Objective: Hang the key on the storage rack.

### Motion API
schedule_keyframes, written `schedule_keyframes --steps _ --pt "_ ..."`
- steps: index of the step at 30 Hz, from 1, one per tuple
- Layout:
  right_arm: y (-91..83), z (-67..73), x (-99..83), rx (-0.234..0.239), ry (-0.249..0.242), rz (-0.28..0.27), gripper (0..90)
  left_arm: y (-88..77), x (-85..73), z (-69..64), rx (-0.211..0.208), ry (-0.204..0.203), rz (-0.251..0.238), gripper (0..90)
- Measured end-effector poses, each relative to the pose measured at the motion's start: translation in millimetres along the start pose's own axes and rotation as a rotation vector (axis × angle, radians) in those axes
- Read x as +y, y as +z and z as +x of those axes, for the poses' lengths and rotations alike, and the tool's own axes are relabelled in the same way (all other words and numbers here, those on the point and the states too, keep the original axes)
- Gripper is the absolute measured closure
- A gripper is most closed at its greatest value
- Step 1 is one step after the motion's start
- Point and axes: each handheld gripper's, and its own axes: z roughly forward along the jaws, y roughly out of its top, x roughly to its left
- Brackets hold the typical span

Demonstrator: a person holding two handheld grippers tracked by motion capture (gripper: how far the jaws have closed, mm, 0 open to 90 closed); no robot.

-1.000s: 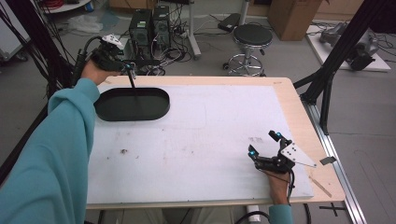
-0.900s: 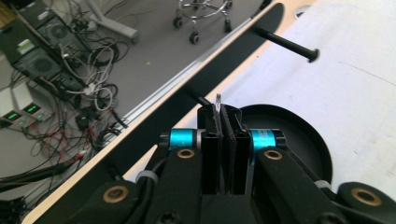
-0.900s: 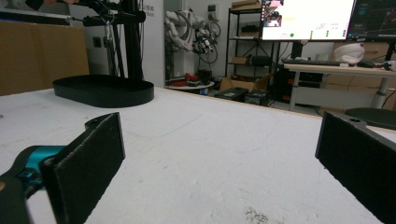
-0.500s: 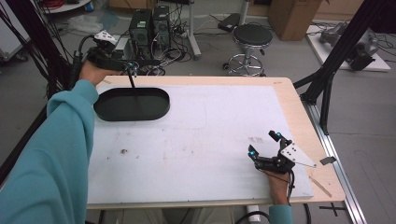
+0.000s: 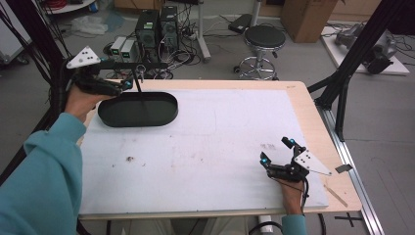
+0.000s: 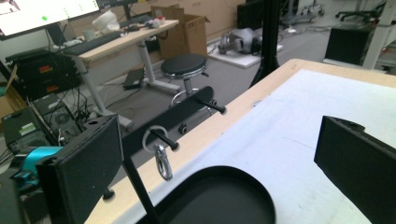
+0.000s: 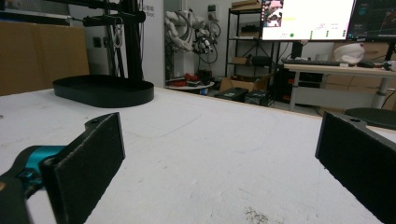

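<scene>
Since the earlier frame the left gripper [image 5: 128, 84] has drawn back from the black stand [image 5: 138, 88] toward the table's far left corner, and its jaws have just been opening; they now stand wide with nothing between them. In the left gripper view the two black jaws frame the stand's crossbar [image 6: 180, 116], from which a small metal ring [image 6: 162, 161] hangs on a peg, clear of both jaws.

Below the stand sits the black oval tray [image 5: 166, 113], resting on the white mat [image 5: 220, 137] near the table's far left edge. What shows of the tray's inside is bare in the high view and in the left gripper view, apart from the stand's upright post, which rises from within it. The ring hangs above the tray's far rim, not inside it.

At the near right of the table [image 5: 303, 98], the right gripper [image 5: 278, 152] lies low over the mat, well apart from the tray. Its jaws are spread wide and hold nothing; in the right gripper view they look across the mat toward the tray and the stand at the far side.
</scene>
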Motion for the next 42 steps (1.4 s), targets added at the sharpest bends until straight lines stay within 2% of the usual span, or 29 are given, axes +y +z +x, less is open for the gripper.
schedule_keyframes --steps 8,10,12,16,21,23,28,31,34,35,41,42 --pt "0.0 -0.1 0.0 -0.001 0.003 0.000 0.6 -30.4 -29.2 -25.8 -0.025 -0.033 -0.098 1.7" --pt "0.0 -0.1 0.0 -0.001 0.003 -0.001 0.6 -35.9 -37.7 -32.4 -0.031 -0.024 -0.109 1.7" --pt "0.0 0.0 0.0 -0.001 0.000 -0.001 0.6 -41.3 -48.4 -38.6 -0.035 -0.038 -0.131 1.7" --pt "0.0 0.5 -0.1 -0.004 -0.001 -0.002 0.6 -53.2 -72.1 -50.9 -0.022 -0.049 -0.147 1.7" --pt "-0.2 0.7 -0.1 -0.010 -0.002 -0.002 0.6 -69.6 -105.1 -66.4 -0.002 -0.077 -0.197 1.7" --pt "-0.1 0.7 -0.1 -0.011 -0.002 -0.002 0.6 -74.7 -117.1 -72.0 0.003 -0.080 -0.199 1.7" --pt "-0.4 1.5 0.0 -0.018 0.002 0.001 0.6 -81.2 -143.8 -86.5 0.013 -0.101 -0.204 1.7" --pt "-0.3 1.6 0.0 -0.019 -0.003 -0.002 0.6 -84.1 -158.9 -95.5 0.025 -0.104 -0.234 1.7" --pt "0.0 1.4 0.0 -0.018 -0.009 -0.005 0.6 -85.3 -177.6 -99.8 0.036 -0.141 -0.261 1.7" --pt "0.0 1.3 -0.1 -0.019 -0.012 -0.004 0.6 -85.7 -182.3 -100.2 0.039 -0.147 -0.255 1.7" --pt "-0.1 2.2 -0.1 -0.018 -0.011 -0.001 0.6 -85.1 -199.7 -102.7 0.067 -0.140 -0.230 1.7" --pt "0.0 2.3 -0.1 -0.018 -0.012 -0.001 0.6 -86.4 -200.3 -103.8 0.074 -0.128 -0.244 1.7"
